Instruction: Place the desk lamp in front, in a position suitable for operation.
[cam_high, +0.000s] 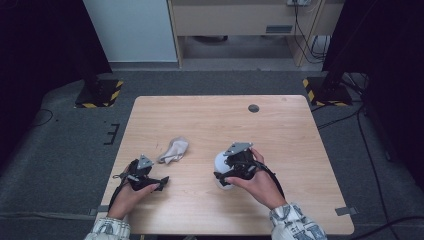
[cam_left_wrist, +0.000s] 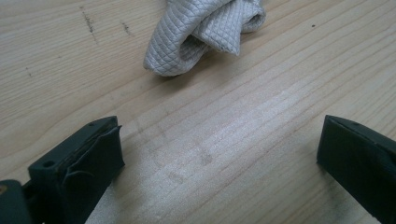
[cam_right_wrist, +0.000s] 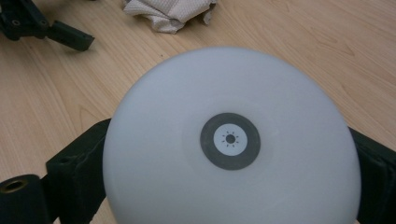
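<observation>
In the high view, a person's two forearms come in over a pale wooden table, each hand holding a black two-jaw gripper. The left gripper lies low near the table's near-left part, jaws pointing toward the middle, and a crumpled off-white quilted cloth sits on the wood just beyond it. The right gripper is held near the table's middle front, with a smooth white dome-shaped lamp at its jaws; whether the lamp rests on the table or is lifted cannot be told from here. In the left gripper view, the left gripper has its jaws spread wide with bare wood between them, and the cloth lies ahead, apart from both jaws. In the right gripper view, the right gripper clamps the lamp from both sides, the dark pads pressed against its round body; a grey ring with a small sun symbol marks the lamp's facing surface. Beyond it lie the cloth and the left gripper.
</observation>
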